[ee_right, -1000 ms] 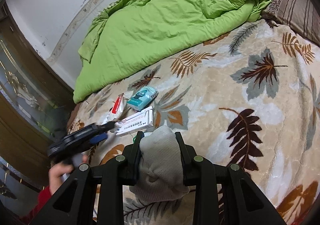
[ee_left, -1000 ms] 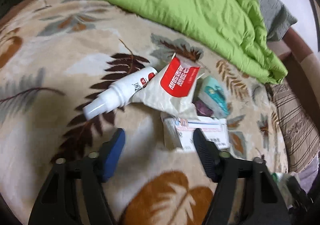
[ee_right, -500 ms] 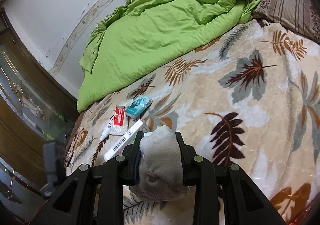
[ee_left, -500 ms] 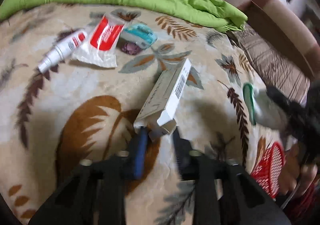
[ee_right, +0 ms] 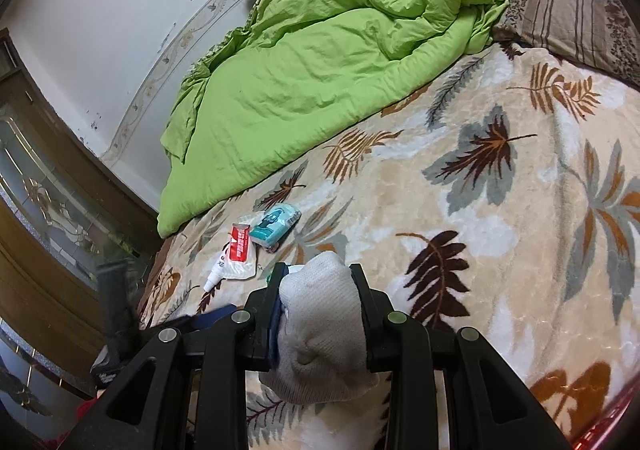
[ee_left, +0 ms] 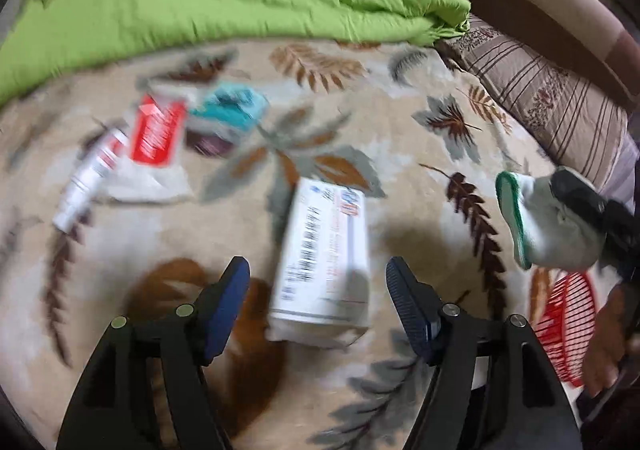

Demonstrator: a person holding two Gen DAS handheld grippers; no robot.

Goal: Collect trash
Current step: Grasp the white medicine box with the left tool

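Left gripper (ee_left: 318, 286) spread wide around white carton (ee_left: 322, 250) on leaf-print blanket (ee_left: 400, 137); right gripper (ee_right: 318, 284) clenched on grey sock (ee_right: 320, 322).

Black claw (ee_left: 318, 296), blue ribbed pads (ee_left: 224, 300)

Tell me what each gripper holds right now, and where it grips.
Right gripper clamps the grey sock across its middle. Left gripper is open, holding nothing; the white box sits between its fingers.
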